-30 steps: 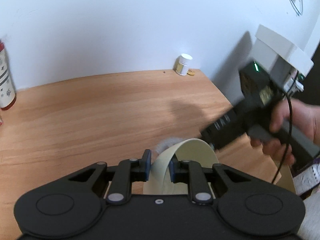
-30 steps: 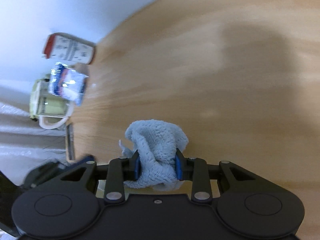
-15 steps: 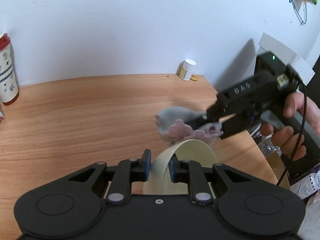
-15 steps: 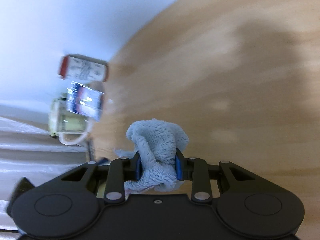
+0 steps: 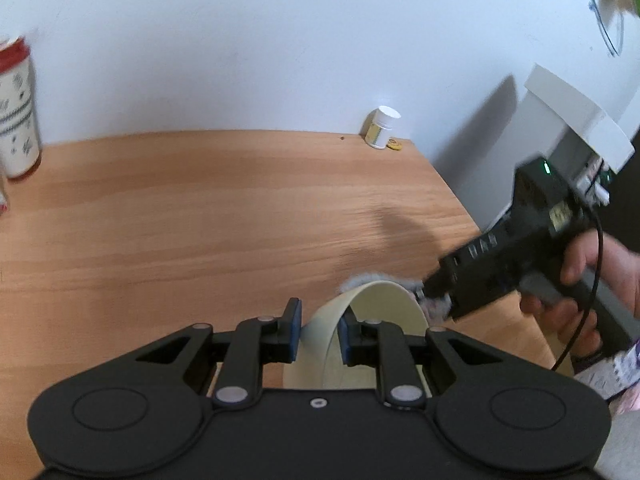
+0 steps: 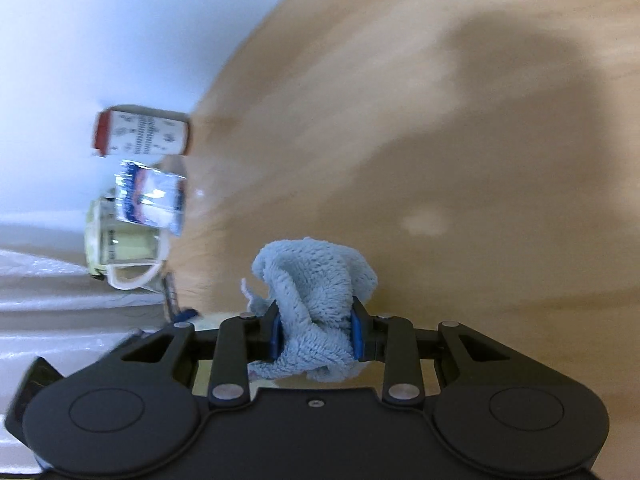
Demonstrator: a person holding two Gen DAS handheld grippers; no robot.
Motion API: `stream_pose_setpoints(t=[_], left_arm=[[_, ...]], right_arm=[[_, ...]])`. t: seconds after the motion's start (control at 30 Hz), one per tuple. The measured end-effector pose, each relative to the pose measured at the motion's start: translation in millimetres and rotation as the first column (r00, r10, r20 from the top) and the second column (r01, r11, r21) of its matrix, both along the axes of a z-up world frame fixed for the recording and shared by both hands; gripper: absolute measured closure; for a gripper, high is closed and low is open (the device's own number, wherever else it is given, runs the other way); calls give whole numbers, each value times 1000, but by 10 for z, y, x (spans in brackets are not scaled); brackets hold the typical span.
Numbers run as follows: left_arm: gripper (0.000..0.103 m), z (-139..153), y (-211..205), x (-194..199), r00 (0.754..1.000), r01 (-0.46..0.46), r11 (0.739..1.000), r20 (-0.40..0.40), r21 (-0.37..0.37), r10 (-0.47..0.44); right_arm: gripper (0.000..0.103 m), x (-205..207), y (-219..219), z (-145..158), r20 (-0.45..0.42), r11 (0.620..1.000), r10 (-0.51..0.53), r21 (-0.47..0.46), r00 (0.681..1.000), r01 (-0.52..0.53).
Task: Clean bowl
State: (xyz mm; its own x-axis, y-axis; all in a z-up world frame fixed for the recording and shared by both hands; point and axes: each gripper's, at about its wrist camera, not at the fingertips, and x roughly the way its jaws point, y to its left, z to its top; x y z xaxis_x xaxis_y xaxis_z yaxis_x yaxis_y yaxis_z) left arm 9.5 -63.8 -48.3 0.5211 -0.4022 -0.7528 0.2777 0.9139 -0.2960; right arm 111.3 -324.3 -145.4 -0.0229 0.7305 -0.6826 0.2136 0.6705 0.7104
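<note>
My left gripper [image 5: 318, 330] is shut on the rim of a cream bowl [image 5: 384, 312], held tilted above the wooden table [image 5: 200, 216]. My right gripper [image 6: 316, 334] is shut on a light blue fluffy cloth [image 6: 316, 280]. In the left wrist view the right gripper [image 5: 424, 292] comes in from the right, and the cloth [image 5: 362, 280] sits at the bowl's far rim, mostly hidden behind it.
A red-topped patterned cup [image 5: 16, 112] stands at the table's far left by the wall. A small white-capped jar [image 5: 380, 126] stands at the far right corner. A white box [image 5: 572, 124] sits beyond the table's right edge. A cream mug [image 6: 120, 252] and packets [image 6: 150, 196] show in the right wrist view.
The right gripper with the cloth rose above the bowl half a second ago and has now come back down to the bowl's far rim. The left gripper still holds the bowl.
</note>
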Motion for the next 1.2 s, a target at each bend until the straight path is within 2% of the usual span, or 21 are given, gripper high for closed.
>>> stream_pose_setpoints(t=[0.2,0.43,0.63,0.77,0.97,1.1,1.2], left_arm=[[86,-112,127,52,999,-36,998,-35,-42,34],[86,-255,236,129,996,-60,997,-76,-55,56],[86,-311,274,202,994,-59,995,-92,-75,52],[88,-338,308,230,993,-61,995,-109,-80,52],[91,-391,407,271,988,-71,995,-145,-73,60],[91,-404,428,291,986,-70,996,-153,-63,59],[91,-415,423,308,986,-55,997,-161,-51,47]], right_arm=[[67,-74,-61,57,-11,1000,-29,-5,1000,29],[67,-14,-10,217,54,1000,-4,-24,999,6],[67,19,51,327,120,995,55,-91,991,-44],[67,62,145,402,176,977,131,-190,976,-97],[67,92,335,493,254,911,298,-364,920,-195],[66,61,491,539,276,821,450,-503,849,-271],[60,31,548,556,284,776,513,-558,810,-296]])
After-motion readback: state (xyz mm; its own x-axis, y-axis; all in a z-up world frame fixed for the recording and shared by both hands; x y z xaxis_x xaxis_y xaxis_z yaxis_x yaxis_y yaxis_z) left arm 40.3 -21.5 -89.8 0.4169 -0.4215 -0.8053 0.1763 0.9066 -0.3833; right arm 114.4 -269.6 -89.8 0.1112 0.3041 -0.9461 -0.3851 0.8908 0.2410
